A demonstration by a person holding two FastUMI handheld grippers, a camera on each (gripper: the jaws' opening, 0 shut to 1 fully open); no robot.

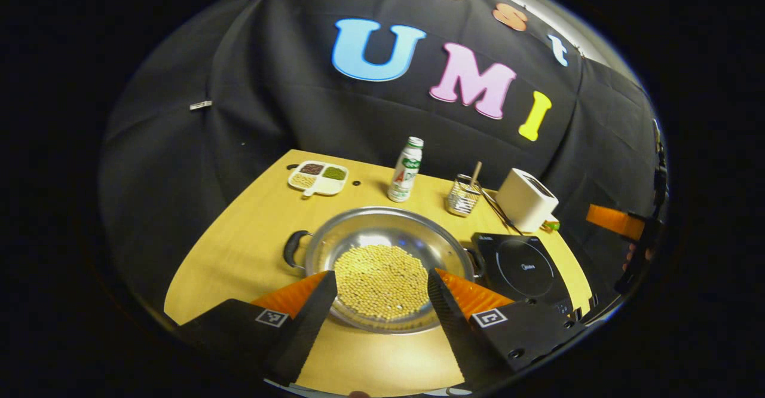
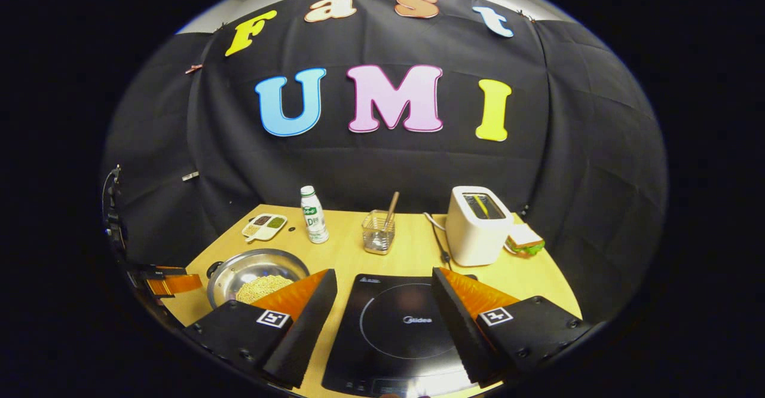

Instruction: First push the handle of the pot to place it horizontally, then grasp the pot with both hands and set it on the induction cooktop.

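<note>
Wooden tabletop (image 1: 251, 236) before a black cloth wall: we hold our left tool (image 1: 382, 281) wide open above the near rim of the steel pot (image 1: 382, 248), which sits full of pale beans just left of the induction cooktop (image 1: 523, 266), one pot handle (image 1: 294, 248) pointing left. Our right tool (image 2: 384, 281), also open and holding nothing, hovers over the cooktop. Behind the pot stand a bottle (image 1: 406, 171), wire basket (image 1: 464, 196) and toaster (image 1: 526, 199).
</note>
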